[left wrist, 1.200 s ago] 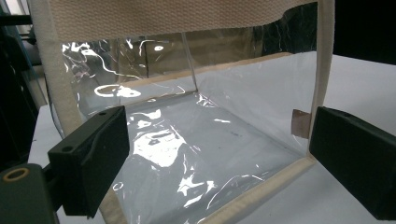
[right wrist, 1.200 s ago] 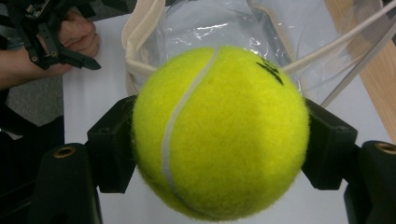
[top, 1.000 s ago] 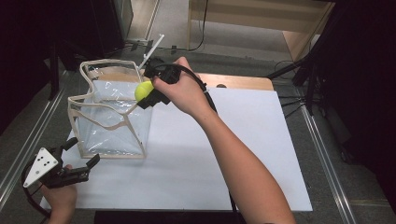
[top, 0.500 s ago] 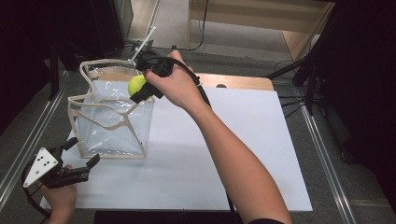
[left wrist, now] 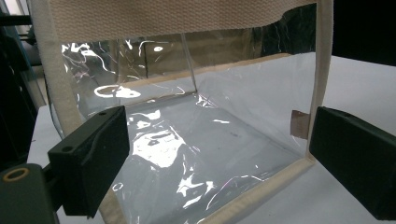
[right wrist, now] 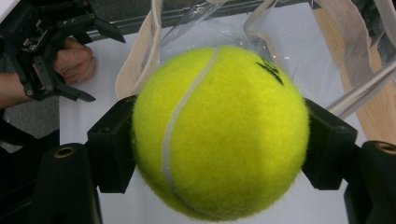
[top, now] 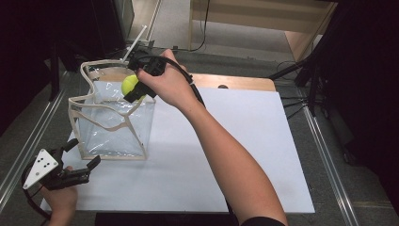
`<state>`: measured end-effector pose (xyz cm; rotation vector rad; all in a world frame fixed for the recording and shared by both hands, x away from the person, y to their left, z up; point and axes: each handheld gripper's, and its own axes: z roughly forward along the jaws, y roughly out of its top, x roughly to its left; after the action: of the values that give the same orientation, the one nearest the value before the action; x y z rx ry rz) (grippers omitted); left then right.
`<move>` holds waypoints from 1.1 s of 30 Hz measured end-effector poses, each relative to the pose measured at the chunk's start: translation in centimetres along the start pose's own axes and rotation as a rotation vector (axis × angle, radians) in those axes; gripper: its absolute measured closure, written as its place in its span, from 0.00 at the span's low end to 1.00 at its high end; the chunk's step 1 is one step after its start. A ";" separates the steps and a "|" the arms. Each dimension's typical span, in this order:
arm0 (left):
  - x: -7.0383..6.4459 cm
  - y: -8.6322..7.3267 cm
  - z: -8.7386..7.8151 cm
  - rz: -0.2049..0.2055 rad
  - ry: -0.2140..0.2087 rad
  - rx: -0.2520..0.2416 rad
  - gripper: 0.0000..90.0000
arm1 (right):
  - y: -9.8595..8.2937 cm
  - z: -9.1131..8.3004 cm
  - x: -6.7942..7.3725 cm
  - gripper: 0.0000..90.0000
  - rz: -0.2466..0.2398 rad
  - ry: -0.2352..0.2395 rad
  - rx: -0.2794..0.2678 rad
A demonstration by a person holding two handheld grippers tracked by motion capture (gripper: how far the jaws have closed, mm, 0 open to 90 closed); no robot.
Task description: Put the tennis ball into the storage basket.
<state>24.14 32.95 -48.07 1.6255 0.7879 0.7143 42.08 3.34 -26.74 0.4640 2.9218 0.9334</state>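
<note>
A yellow-green tennis ball [top: 128, 84] [right wrist: 219, 130] is clamped between the jaws of my right gripper [top: 132, 89], held in the air over the open top of a clear plastic tote bag [top: 110, 127] with beige webbing trim and handles. The bag stands upright on the white table sheet at the left. My left gripper [top: 82, 153] [left wrist: 219, 158] rests low at the front left of the bag, jaws wide apart and empty, facing the bag's clear side wall [left wrist: 196, 149]. It is also seen far off, held in a hand, in the right gripper view [right wrist: 70, 56].
A white sheet [top: 226, 155] covers the tabletop, with wood [top: 235, 81] showing at its far edge. Metal rails [top: 28, 136] run along both sides. A wooden bench [top: 263, 19] and cables lie beyond the table. The bag's loose handles [top: 101, 63] arch over its opening.
My right gripper has carried the ball to the left, from beside the bag's right rim to over its open top. The left gripper has stayed still.
</note>
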 end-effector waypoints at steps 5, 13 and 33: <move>0.0 0.0 0.0 -0.002 -0.001 -0.001 0.06 | 0.4 0.7 0.0 0.26 -0.002 0.002 0.002; 0.0 0.0 0.0 -0.003 -0.002 -0.002 0.06 | 0.9 2.0 0.0 0.26 -0.007 0.011 0.009; 0.1 0.0 0.0 -0.003 -0.004 -0.004 0.06 | 1.2 5.0 0.3 0.26 -0.046 0.004 0.095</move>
<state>24.20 33.00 -48.07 1.6215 0.7855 0.7095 42.71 7.16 -30.16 0.3985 2.9769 0.7931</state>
